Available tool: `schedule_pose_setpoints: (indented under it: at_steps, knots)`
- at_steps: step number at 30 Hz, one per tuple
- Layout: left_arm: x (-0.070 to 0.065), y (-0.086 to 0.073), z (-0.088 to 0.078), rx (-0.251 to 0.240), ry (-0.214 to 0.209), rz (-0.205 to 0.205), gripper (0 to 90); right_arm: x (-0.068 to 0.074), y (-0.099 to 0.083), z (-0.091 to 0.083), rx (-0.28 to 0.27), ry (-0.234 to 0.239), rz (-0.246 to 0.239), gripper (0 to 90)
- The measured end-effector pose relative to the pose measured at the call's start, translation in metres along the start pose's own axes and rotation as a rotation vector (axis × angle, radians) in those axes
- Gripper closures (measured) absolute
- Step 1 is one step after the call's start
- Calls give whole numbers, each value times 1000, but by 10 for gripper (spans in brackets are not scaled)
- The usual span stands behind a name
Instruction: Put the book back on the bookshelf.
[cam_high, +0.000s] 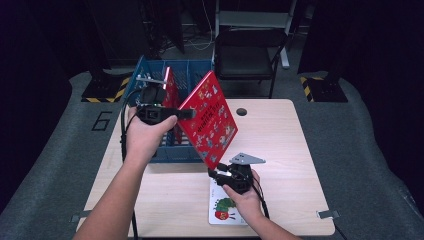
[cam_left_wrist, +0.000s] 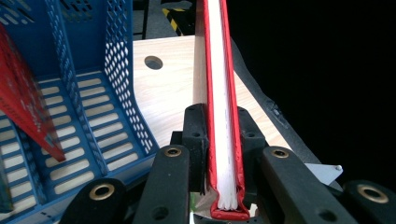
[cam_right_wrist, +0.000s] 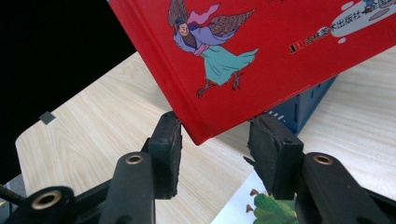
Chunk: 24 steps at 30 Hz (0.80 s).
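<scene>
Here the red picture book (cam_high: 210, 117) hangs tilted in the air over the tabletop (cam_high: 280, 150), just beside the blue file rack (cam_high: 187, 80). The left tongs (cam_high: 187, 114) pinch its top edge tight, one pad on each cover. The right tongs (cam_high: 214, 174) are spread apart under its bottom corner, and the pads do not press it. Another red book (cam_high: 170, 90) stands in the rack. A caterpillar book (cam_high: 225, 207) lies flat near the right hand (cam_high: 245, 195).
</scene>
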<state>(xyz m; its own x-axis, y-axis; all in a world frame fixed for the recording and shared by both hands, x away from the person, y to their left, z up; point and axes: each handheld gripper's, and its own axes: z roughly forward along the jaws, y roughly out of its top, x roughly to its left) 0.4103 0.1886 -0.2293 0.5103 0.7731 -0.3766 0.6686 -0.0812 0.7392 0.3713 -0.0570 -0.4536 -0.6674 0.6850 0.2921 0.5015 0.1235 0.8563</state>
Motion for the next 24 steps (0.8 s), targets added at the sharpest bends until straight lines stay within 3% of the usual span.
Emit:
schedule_pose_setpoints:
  at_steps: [9, 17, 24]
  knots:
    - [5, 7, -12, -7, 14, -13, 787, 4, 11, 5, -15, 13, -24, 544]
    - [7, 11, -20, -5, 37, 2, 787, 9, 18, 13, -10, 43, -16, 544]
    - [8, 13, -28, -9, 49, 9, 785, 14, 27, 20, 6, 37, -16, 544]
